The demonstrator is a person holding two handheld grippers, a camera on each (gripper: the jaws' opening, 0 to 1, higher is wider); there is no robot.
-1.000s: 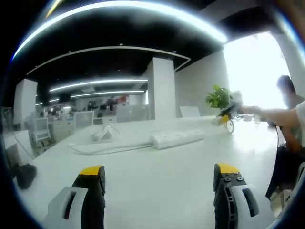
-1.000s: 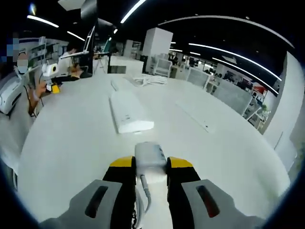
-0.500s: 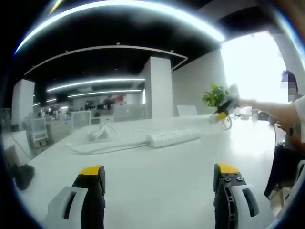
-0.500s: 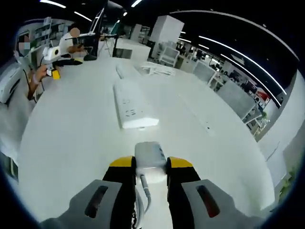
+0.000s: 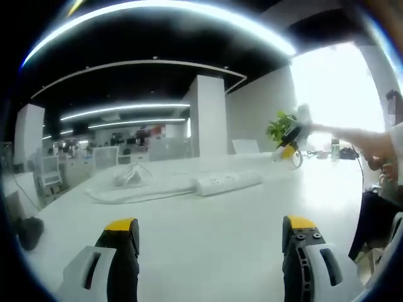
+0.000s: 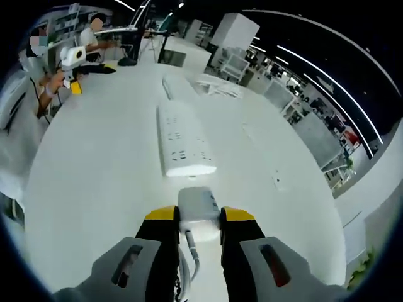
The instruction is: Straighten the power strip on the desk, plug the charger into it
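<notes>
The white power strip [image 6: 182, 140] lies lengthwise on the white desk [image 6: 101, 189], its near end just ahead of my right gripper [image 6: 199, 217]. That gripper is shut on a white charger [image 6: 198, 207], held above the desk with its cable trailing down between the jaws. In the left gripper view the power strip [image 5: 228, 182] lies far across the desk, its cord [image 5: 135, 190] running left to a loose coil. My left gripper [image 5: 211, 236] is open, low over the desk with nothing between its jaws. The right gripper [image 5: 291, 135] shows at upper right, on a person's outstretched arm.
A person in white sits at the desk's left edge [image 6: 28, 119], holding the left gripper [image 6: 70, 63]. A potted plant [image 5: 283, 126] stands at the far end. Another desk with a seated person and a dark lamp [image 6: 135, 38] lies beyond. Office partitions stand behind.
My right gripper with the charger has moved closer over the power strip and tilted down, so the strip looks larger. The left gripper view has barely shifted.
</notes>
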